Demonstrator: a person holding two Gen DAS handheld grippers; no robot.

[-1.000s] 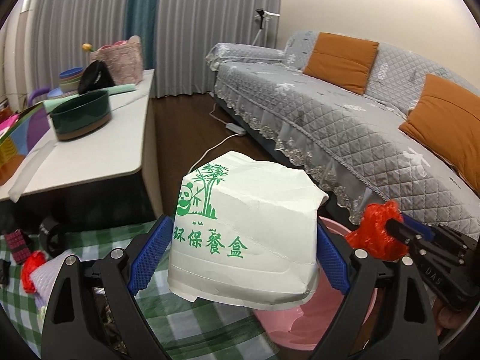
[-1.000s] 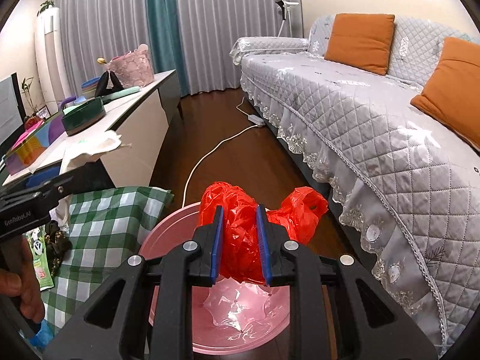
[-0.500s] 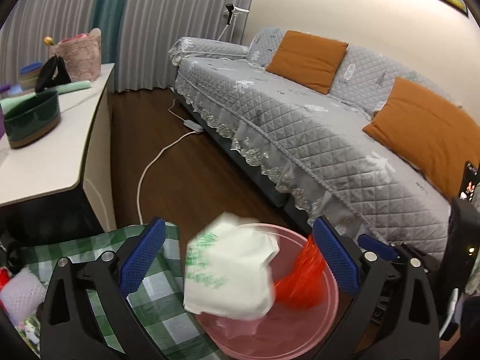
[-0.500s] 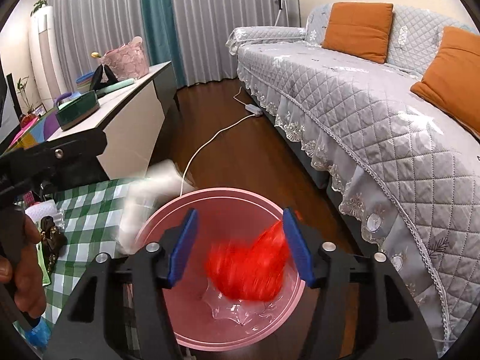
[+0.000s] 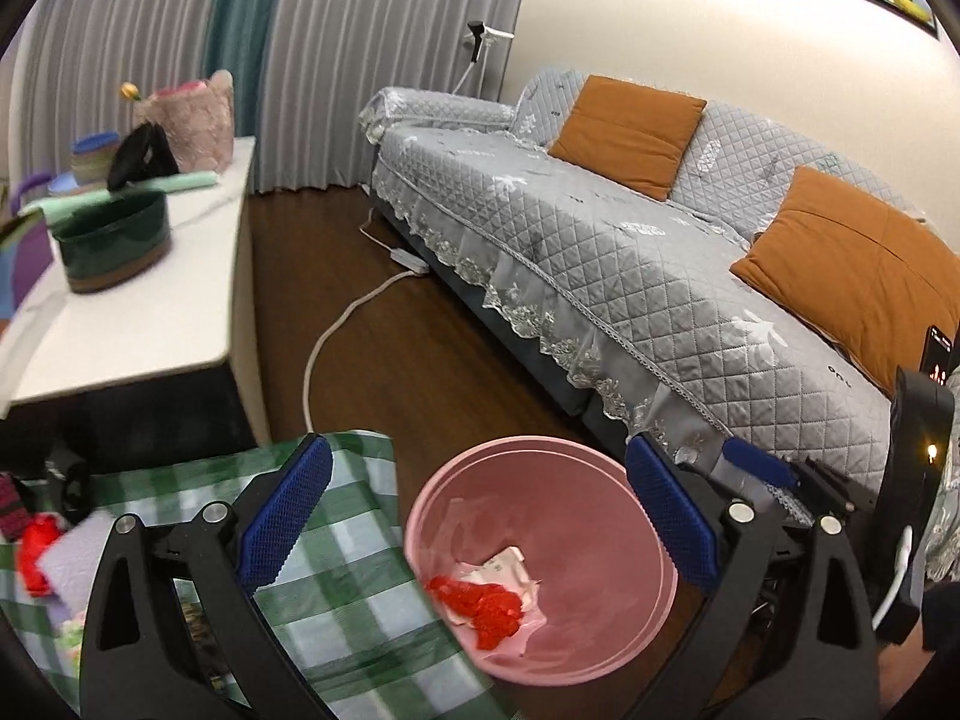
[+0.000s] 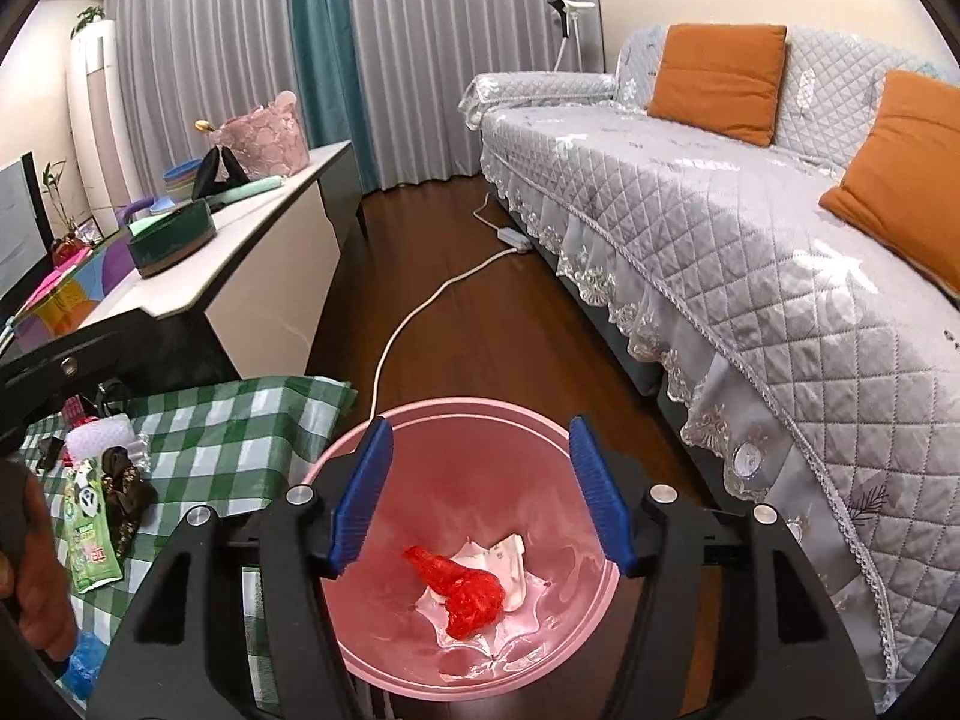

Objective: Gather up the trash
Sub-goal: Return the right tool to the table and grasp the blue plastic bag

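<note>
Right wrist view: your right gripper (image 6: pixel 480 492) hangs spread wide and empty above the pink bin (image 6: pixel 420 684), and your left gripper (image 5: pixel 474 522) is likewise spread with nothing between its blue pads, its right finger over the bin rim and its left over the checked cloth (image 5: pixel 336 588).

Down in the bin lie 2 pieces of trash: a crumpled red plastic bag (image 6: pixel 465 591) resting on a flattened white paper box (image 6: pixel 507 558) (both sit on the clear liner at the bottom). So that much of the collecting looks done.

You still have work on the cloth to the left of the bin: a green panda-print packet (image 6: pixel 90 534), a dark crumpled wrapper (image 6: pixel 123 489) touching it, a white foam piece (image 6: pixel 99 435), and something red (image 5: pixel 36 546) further left, too blurred to identify.
</note>
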